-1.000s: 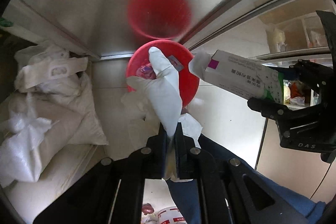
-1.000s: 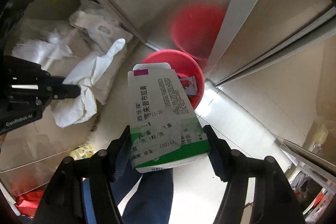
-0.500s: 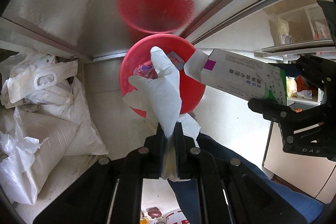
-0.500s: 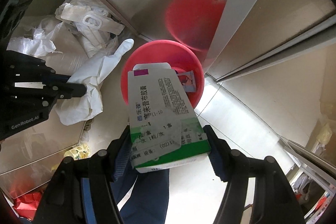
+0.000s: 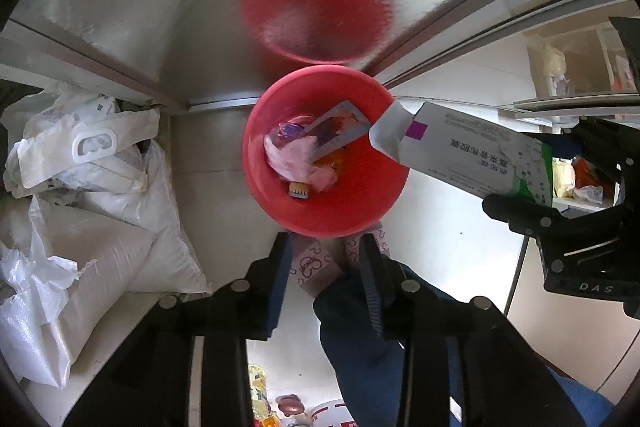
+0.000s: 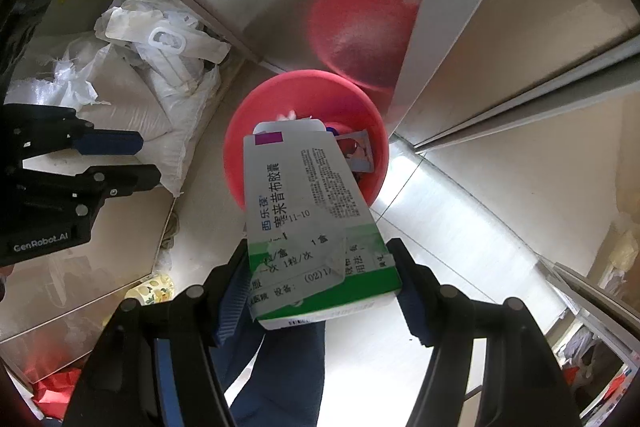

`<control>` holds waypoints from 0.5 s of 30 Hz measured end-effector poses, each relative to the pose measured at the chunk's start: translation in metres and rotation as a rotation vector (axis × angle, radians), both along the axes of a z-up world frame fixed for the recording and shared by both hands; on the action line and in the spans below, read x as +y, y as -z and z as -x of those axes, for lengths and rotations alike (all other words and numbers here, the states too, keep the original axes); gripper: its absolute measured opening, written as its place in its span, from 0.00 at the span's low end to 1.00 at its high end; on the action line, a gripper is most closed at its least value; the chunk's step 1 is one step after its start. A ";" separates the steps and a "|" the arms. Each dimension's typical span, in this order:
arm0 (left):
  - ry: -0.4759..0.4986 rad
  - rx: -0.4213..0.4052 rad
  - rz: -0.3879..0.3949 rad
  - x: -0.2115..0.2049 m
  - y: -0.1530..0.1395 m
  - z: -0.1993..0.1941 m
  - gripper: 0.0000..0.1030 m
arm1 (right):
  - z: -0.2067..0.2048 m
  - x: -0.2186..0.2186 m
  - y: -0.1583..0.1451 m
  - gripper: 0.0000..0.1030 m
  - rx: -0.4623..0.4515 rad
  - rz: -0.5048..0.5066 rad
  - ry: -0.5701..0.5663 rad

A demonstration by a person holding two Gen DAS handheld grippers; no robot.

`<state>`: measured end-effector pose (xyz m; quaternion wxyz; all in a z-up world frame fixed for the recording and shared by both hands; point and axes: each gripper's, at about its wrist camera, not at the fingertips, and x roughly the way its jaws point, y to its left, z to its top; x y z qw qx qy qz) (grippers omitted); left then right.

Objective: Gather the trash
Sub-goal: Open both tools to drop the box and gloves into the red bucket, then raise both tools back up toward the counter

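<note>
A red bin stands on the floor against a steel cabinet and holds wrappers and a toothbrush. A crumpled white glove lies inside it. My left gripper hangs above the bin's near rim; its jaws are opening and nothing is between them. My right gripper is shut on a white and green medicine box. The box's open flap end points down over the red bin. In the left wrist view the medicine box reaches over the bin's right rim. The left gripper shows at the left.
White woven sacks are piled left of the bin. The steel cabinet rises right behind it and reflects it. A person's blue trouser leg and patterned slipper stand beside the bin's near side. Shelves are at the right.
The left gripper's jaws parted and the white glove dropped from them into the red bin. Both grippers came lower toward the bin. The right gripper kept its hold on the box.
</note>
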<state>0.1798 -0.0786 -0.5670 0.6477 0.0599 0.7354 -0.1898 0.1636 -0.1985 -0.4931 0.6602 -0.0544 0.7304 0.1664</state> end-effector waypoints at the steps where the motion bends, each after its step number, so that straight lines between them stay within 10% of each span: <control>1: 0.002 0.001 -0.006 0.000 0.000 0.001 0.40 | 0.000 0.001 0.001 0.62 0.002 0.001 -0.004; 15: 0.010 -0.008 -0.013 0.014 -0.002 0.021 0.81 | 0.006 0.019 0.004 0.75 -0.015 0.004 -0.048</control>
